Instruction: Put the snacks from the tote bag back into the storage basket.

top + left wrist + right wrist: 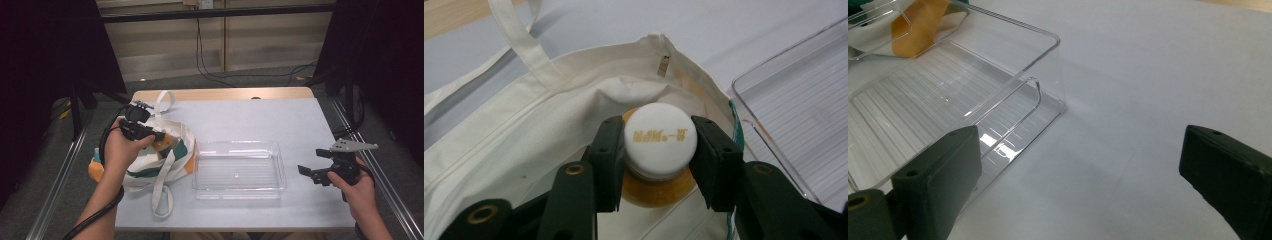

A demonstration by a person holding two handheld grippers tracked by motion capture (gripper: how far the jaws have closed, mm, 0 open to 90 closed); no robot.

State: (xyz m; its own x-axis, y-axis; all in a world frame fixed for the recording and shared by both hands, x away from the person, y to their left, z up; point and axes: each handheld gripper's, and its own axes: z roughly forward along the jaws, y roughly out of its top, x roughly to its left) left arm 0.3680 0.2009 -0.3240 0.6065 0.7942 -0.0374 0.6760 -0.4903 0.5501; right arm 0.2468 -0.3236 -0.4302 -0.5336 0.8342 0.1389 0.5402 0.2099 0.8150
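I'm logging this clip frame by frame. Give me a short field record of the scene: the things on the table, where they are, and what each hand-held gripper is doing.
table: light grey top
tote bag: cream canvas, left side, mouth open
bottle: white cap, orange body, inside the bag
clear plastic tray: middle of table, nothing in it
left hand-held gripper: jaws closed on the bottle's cap
right hand-held gripper: jaws wide apart, holding nothing, right of the tray

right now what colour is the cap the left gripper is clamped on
White with small gold lettering, cap, best in the left gripper view.
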